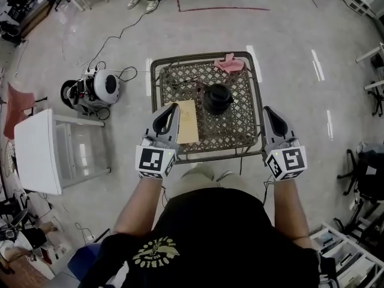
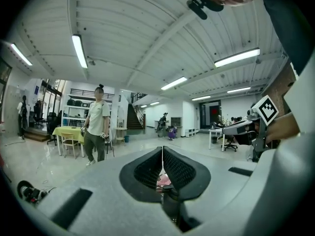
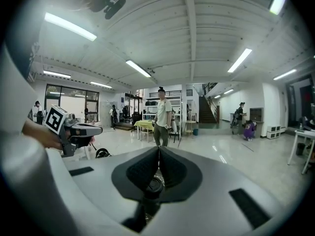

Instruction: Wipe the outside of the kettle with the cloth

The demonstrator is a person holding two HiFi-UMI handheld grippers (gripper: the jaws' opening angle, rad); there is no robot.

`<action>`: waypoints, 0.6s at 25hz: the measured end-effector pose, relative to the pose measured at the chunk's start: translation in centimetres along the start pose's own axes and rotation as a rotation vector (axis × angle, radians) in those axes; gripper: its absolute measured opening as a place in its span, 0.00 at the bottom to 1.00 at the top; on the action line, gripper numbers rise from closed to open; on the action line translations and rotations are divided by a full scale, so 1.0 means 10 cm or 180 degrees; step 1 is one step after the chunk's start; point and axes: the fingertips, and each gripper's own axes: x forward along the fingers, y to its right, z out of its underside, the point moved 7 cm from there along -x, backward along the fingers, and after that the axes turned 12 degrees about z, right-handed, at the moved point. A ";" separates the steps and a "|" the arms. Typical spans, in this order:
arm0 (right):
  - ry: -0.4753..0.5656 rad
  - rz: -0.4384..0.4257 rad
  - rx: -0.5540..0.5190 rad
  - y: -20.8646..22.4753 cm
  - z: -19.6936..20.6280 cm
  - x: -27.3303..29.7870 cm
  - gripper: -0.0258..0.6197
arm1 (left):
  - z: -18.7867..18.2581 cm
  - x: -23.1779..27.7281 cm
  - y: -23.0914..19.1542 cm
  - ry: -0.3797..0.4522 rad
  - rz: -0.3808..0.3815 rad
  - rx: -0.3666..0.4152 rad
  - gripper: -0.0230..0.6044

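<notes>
- Your left tongs [image 1: 170,111] are pressed together with nothing in them. They sit at the near-left edge of the wire desk [image 1: 198,57], beside a tan board [image 1: 187,122].
- Your right tongs [image 1: 269,113] are also closed and empty, just outside the desk's right edge.
- The kettle [image 1: 217,98] stands upright mid-desk, roughly between your two hands, so either side looks able to reach it.
- The cloth [image 1: 230,63] lies crumpled at the far rim, beyond the kettle. Wiping hasn't begun, and you'd likely need to open one pair and fetch it first.
</notes>
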 end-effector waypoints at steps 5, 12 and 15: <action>-0.0059 -0.0024 -0.0032 -0.04 0.01 0.10 0.06 | 0.03 0.12 -0.17 -0.0013 0.0022 -0.0038 0.06; -0.0149 -0.0150 -0.0057 0.18 0.11 0.33 0.06 | 0.10 0.42 -0.07 -0.0124 0.0013 -0.0071 0.06; -0.0234 -0.0272 -0.0088 0.26 0.20 0.54 0.06 | 0.15 0.53 -0.08 -0.0153 -0.0069 -0.0122 0.06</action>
